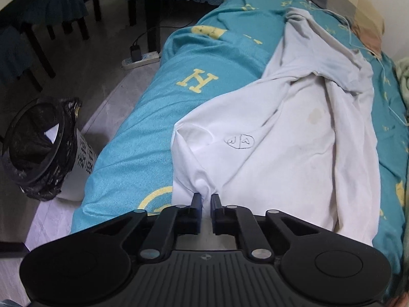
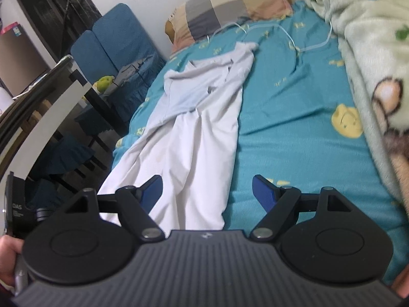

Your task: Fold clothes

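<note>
The white shirt (image 1: pixel 281 153) looks light and limp (creases easily); the left hand-held gripper (image 1: pixel 206 199) pinches its near hem at 6 o'clock, the right hand-held gripper (image 2: pixel 207 189) gapes wide above it.

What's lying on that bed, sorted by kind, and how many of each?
White garment: 1
Pillow: 1
Fleece blanket: 1
White cord: 1
Total: 4, all on the teal sheet. The left tool pinches the garment's near edge; the right tool is open.
</note>
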Tool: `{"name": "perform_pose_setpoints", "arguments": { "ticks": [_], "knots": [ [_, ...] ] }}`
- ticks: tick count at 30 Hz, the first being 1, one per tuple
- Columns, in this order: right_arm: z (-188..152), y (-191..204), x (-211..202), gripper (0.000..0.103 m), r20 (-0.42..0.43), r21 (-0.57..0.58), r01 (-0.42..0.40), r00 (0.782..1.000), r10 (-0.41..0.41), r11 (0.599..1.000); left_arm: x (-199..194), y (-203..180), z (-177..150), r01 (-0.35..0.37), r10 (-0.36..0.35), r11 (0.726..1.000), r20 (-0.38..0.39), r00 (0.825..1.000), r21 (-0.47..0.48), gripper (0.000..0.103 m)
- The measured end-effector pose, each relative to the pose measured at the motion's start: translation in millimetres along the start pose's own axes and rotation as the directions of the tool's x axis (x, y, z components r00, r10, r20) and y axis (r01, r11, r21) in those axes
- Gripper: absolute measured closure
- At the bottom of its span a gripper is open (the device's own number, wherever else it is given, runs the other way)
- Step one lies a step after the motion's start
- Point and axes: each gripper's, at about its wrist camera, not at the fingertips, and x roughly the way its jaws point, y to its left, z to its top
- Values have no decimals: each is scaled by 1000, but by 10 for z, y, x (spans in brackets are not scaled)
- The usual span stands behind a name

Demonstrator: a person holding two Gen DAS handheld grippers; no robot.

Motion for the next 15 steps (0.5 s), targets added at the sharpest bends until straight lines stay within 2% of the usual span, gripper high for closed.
{"name": "perform_pose_setpoints", "arguments": {
  "ticks": [4,6,8,10,12,15],
  "knots": [
    [-9,-36,19,24,-12,22,-3,1000,4,1000,-332,-148,-67,5,-18,986,76,997,166,99],
    [-11,-56,12,24,-13,34,-6,1000,6,999,-573,-212,-126,39,-66,969,105,992,246,100],
    [-6,-66,-3,24,-11,43,-12,1000,12,999,-792,-296,-219,95,-139,940,110,984,329,100],
    [2,-74,-20,24,-7,50,-19,1000,19,999,-976,-459,-391,108,-182,884,122,976,456,100],
    [7,-81,-41,24,-3,56,-25,1000,25,998,-1109,-634,-584,114,-223,810,122,967,575,100],
    [19,-131,-68,24,4,76,-20,1000,20,997,-1092,-914,-872,133,-253,715,77,964,686,100]
  ]
}}
